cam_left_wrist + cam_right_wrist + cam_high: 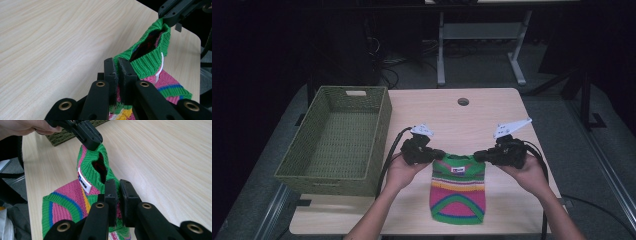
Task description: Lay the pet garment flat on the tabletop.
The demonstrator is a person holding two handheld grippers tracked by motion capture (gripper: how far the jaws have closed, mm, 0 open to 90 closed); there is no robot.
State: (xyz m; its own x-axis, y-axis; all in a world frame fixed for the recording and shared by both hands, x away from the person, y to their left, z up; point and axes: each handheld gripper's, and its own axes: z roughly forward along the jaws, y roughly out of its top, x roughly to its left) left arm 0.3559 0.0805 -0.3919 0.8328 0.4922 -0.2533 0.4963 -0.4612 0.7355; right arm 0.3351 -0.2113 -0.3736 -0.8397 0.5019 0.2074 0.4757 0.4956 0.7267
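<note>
**Knitted garment held at its green collar by both tools**

High view: The striped knitted garment lies flat near the front edge of the counter, between the person's two hands. The left tool meets the left end of the green collar; the right tool meets the right end. The body of the garment extends toward the person, below both tools. A green woven basket stands on the left part of the counter, well apart from the garment.

Left gripper view: The left tool has its jaws pressed together on the green ribbed collar, pinching its near end. The collar rises from the jaws and stretches away to the right tool, which grips its far end. The pink and blue body hangs to the right, resting on the counter.

Right gripper view: The right tool is closed on the near end of the collar. The left tool clamps the far end. A white label shows on the collar.
</note>
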